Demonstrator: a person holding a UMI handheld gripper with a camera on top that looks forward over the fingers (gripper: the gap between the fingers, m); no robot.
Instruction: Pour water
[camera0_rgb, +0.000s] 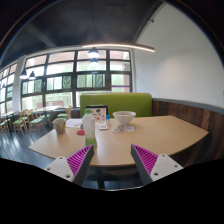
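Observation:
A clear bottle (88, 126) with a white label stands on the far left part of the wooden table (130, 143). A pale bowl (124, 118) sits to its right, near the table's far edge. A small grey cup (59, 126) stands to the bottle's left. My gripper (112, 160) is open and empty, its purple pads (78, 158) spread wide above the table's near edge, well short of the bottle, which is beyond the left finger.
A green sofa (118, 102) stands behind the table, against a wooden wall panel (190, 113). Chairs and tables (22, 121) fill the far left by large windows (60, 80). A dark floor (15, 145) lies left of the table.

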